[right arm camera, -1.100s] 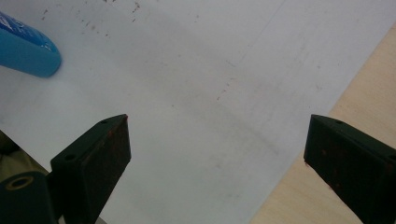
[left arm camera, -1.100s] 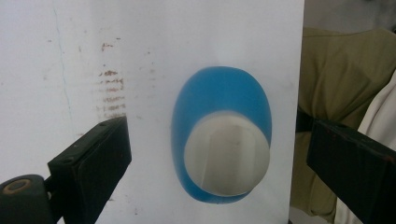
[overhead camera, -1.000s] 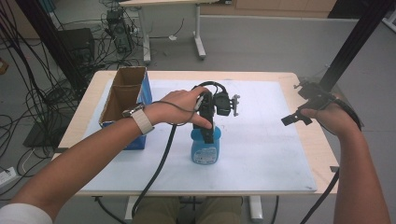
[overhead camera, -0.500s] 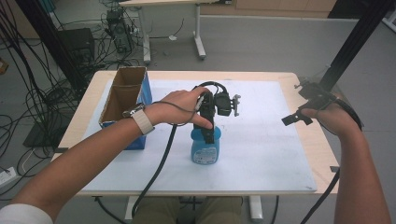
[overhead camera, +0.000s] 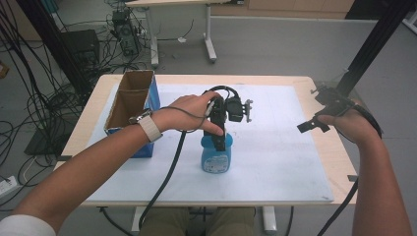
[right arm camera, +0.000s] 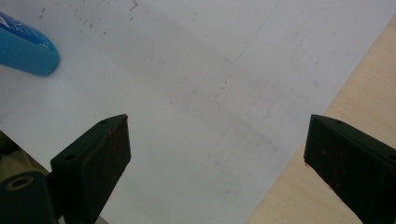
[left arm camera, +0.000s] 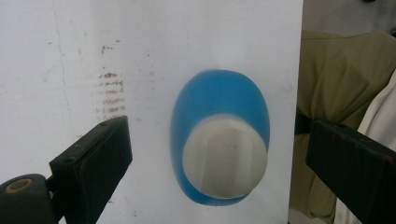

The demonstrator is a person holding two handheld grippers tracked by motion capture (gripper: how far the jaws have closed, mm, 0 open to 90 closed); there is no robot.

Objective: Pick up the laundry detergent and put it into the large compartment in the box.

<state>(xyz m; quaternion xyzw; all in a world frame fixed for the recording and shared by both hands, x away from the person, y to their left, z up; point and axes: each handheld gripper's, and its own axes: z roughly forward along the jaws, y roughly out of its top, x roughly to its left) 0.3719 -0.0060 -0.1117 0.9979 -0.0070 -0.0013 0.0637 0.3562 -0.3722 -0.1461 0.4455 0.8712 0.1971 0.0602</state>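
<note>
A blue bottle (overhead camera: 215, 158) with a white cap (left arm camera: 225, 161) stands upright on the white sheet (overhead camera: 275, 147) near the table's middle front. My left gripper (overhead camera: 220, 132) hangs right above it, pointing down, open, its jaws wide on either side of the cap without touching. In the left gripper view the bottle (left arm camera: 219, 107) is seen from the top between the two jaws. My right gripper (overhead camera: 314, 123) hovers open over the right edge of the sheet, holding nothing. The bottle's blue base (right arm camera: 25, 49) shows at the upper left of the right gripper view.
An open cardboard box with blue sides (overhead camera: 130, 110) stands at the table's left. The wooden table edge (right arm camera: 336, 186) runs beside the sheet on the right. A black cable (overhead camera: 167, 177) trails from the left gripper off the front edge.
</note>
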